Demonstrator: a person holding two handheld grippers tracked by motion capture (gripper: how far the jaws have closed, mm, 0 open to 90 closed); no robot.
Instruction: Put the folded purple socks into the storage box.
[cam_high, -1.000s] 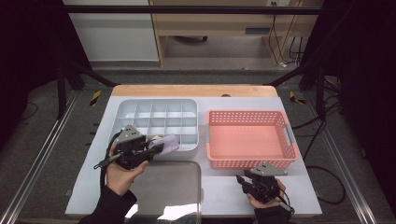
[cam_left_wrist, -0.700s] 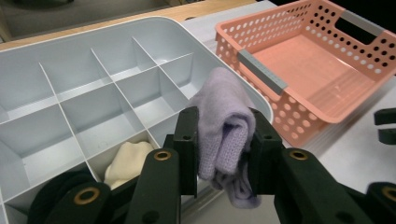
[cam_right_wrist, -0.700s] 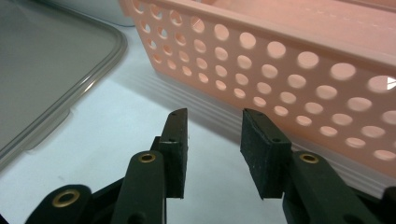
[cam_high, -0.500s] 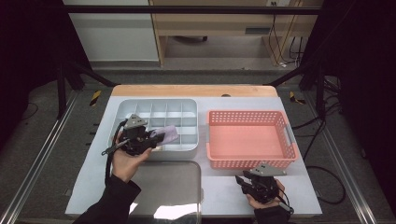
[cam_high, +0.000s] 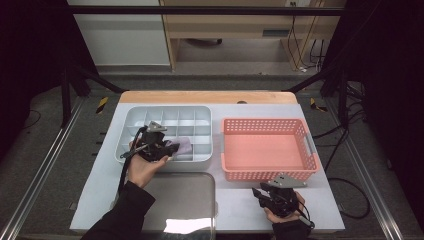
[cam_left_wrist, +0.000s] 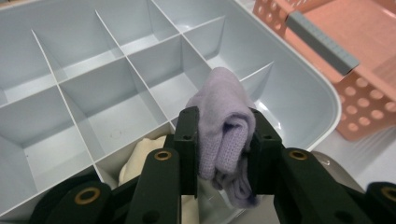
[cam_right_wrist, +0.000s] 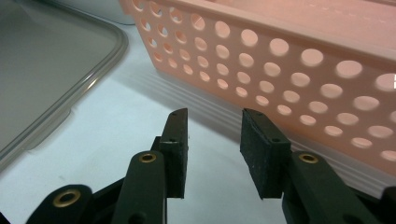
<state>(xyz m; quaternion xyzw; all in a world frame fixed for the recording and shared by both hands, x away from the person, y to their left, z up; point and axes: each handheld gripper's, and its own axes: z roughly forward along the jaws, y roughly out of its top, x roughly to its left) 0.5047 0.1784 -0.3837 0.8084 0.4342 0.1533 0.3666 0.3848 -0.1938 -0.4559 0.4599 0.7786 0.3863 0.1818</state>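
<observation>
Nearest to the person, at the front edge of the table (cam_high: 240, 212), the right gripper (cam_high: 262, 194) rests low in the right hand (cam_high: 285, 207). In the right gripper view its jaws stand partly apart, with nothing between them, and they look along the bare table top toward the pierced wall of the pink basket (cam_right_wrist: 299, 56), which is near but not touching. The rounded corner of a clear lid (cam_right_wrist: 42, 70) shows at the left of that view.

In the high view this lid (cam_high: 182, 200) lies flat on the table between the two forearms, just in front of the grey tray (cam_high: 202, 157).

A little farther, the left hand (cam_high: 142, 167) holds the left gripper (cam_high: 170, 148) over the front row of the tray. Its jaws are closed on a folded purple cloth (cam_left_wrist: 224, 126); the pads press it from both sides, and the cloth stands up above the jaw tips and also hangs a little below them. The cloth is over a front compartment of the tray, close to its right wall; whether it already touches the tray floor I cannot tell. Just beside it, in the front compartment under the left jaw, lies a cream cloth (cam_left_wrist: 140, 158), partly hidden by the gripper.

The other compartments of the tray (cam_left_wrist: 116, 116) that show in the left gripper view are bare.

Farther right, the basket (cam_high: 267, 172) stands beside the tray, apart from it by a narrow gap, with a grey handle (cam_left_wrist: 322, 44) on its near side
</observation>
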